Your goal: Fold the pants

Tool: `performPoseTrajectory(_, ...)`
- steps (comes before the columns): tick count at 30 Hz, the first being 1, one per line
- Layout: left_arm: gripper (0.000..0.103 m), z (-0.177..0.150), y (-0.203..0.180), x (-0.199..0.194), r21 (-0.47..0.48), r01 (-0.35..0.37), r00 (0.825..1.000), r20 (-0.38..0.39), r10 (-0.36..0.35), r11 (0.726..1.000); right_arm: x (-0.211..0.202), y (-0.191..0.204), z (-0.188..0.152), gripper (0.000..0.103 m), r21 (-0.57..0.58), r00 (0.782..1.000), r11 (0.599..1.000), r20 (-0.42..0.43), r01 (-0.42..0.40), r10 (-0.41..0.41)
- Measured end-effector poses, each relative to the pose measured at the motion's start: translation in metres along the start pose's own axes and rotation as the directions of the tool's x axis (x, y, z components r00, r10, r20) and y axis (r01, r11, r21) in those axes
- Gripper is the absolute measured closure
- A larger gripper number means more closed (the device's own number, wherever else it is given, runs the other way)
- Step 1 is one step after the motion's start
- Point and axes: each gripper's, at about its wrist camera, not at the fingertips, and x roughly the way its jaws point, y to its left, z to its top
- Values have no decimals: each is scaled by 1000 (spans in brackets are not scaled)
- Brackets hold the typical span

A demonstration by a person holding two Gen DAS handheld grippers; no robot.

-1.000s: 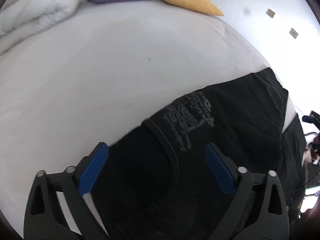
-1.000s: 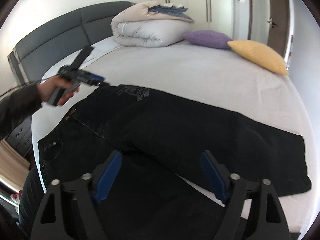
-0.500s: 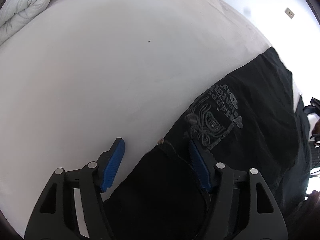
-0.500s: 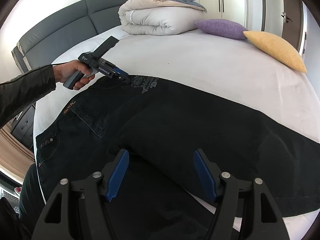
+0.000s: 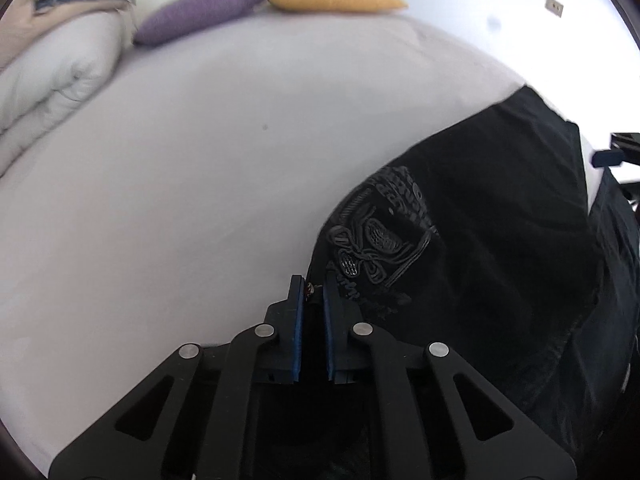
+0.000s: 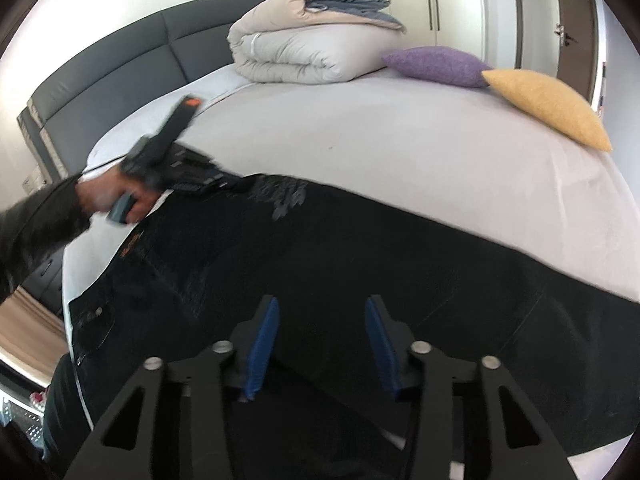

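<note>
Bed (image 6: 400,140), left gripper (image 5: 311,286) low on pants (image 5: 500,240)

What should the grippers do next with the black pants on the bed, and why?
Probably the right gripper should finish closing on the pants. The left gripper is already shut on the pants' edge near the printed design, while the right gripper's jaws are closing with black cloth between them, pads not yet pressing. With both ends held, the fabric could then be lifted and folded over the bed.
</note>
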Motion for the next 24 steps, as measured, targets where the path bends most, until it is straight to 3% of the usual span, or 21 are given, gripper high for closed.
performPoseTrajectory(4,96,-21,-33,-36,7,-62,994,85,61,998,9,13,25,61,-103,999,994,-4,42,-43)
performPoseTrajectory(5,96,-26,-44,-43,20,-84,991,106,81,996,13,15,30,54,-127,999,991,-9,34,-36)
performPoseTrajectory(6,96,-33,-50,-56,32,-99,988,123,95,995,17,20,36,40,-153,1000,988,-16,18,-21)
performPoseTrajectory(8,96,-46,-59,-73,38,-100,984,154,93,994,25,31,48,30,-197,1000,980,-20,-12,8)
performPoseTrajectory(13,96,-65,-83,-94,61,-136,974,191,122,989,56,65,70,30,-377,996,926,-83,-11,-22)
performPoseTrajectory(17,96,-61,-89,-102,37,-126,969,216,115,991,86,76,75,35,-450,984,893,-161,-10,-70)
performPoseTrajectory(19,96,-72,-83,-113,28,-124,968,222,115,992,97,75,77,46,-442,978,897,-192,-9,-85)
performPoseTrajectory(21,96,-79,-83,-118,23,-125,967,226,117,992,104,71,79,67,-412,973,911,-214,-15,-81)
performPoseTrajectory(24,96,-86,-85,-125,31,-129,966,231,118,991,98,72,82,79,-383,981,924,-185,-20,-55)
